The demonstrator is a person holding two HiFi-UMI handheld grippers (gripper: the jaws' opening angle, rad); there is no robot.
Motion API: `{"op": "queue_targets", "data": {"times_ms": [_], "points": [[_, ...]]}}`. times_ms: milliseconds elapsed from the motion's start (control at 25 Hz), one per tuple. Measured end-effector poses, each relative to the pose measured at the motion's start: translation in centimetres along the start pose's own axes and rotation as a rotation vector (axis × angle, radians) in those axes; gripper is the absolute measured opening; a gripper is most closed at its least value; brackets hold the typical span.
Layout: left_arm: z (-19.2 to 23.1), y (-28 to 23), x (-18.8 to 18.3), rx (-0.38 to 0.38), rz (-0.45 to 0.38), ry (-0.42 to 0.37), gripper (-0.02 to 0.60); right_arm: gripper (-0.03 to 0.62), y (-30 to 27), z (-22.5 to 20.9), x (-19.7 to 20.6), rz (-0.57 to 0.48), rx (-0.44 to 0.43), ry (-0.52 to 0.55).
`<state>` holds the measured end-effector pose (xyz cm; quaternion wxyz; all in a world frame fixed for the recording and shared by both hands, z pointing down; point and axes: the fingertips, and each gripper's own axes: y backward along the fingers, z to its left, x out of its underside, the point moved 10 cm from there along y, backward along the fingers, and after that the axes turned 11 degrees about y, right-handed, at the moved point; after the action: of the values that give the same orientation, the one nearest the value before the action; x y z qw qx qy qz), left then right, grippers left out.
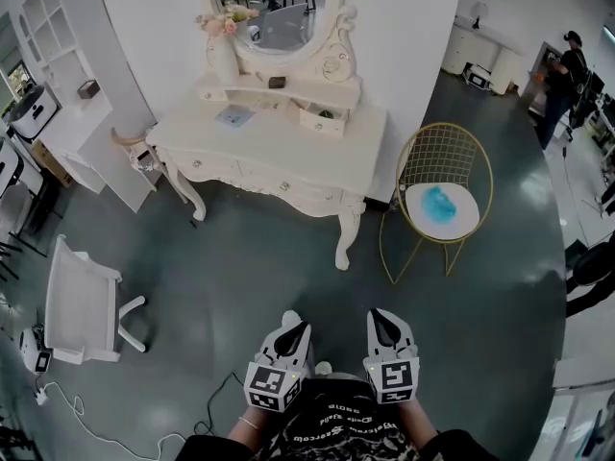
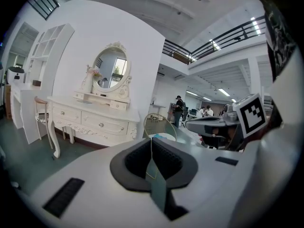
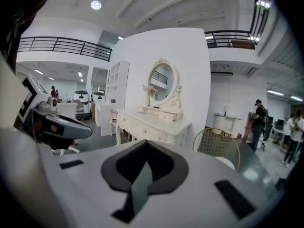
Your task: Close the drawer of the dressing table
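Drawer (image 1: 322, 118) open | left claw (image 1: 293, 325) closed | right claw (image 1: 381, 315) closed | shirt print (image 1: 332, 428) illegible

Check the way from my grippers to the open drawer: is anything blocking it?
Nothing visible. Only bare floor lies between the left gripper, the right gripper and the dressing table bearing the open drawer; the gold chair stands aside, right of the table.

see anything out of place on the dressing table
Yes: the small drawer under the mirror, on the right of the dressing table top, stands pulled out, while the wide front drawers look shut.
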<state>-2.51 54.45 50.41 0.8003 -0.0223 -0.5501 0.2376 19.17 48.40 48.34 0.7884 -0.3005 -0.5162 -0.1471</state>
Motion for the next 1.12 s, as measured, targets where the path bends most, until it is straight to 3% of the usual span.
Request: {"op": "queue_targets", "data": {"times_ms": [640,1120], "points": [[6.8,-6.5,-5.1,-0.015,0.002,0.004,0.021,0.011,-9.2,-2.1,-2.4,0.007,-0.021,0.001],[11.3,-12.2,-9.6,0.053,0.04,-0.022,0.021,0.011,-15.5,-3.9,-4.2,0.043,0.038,-0.031]]}}
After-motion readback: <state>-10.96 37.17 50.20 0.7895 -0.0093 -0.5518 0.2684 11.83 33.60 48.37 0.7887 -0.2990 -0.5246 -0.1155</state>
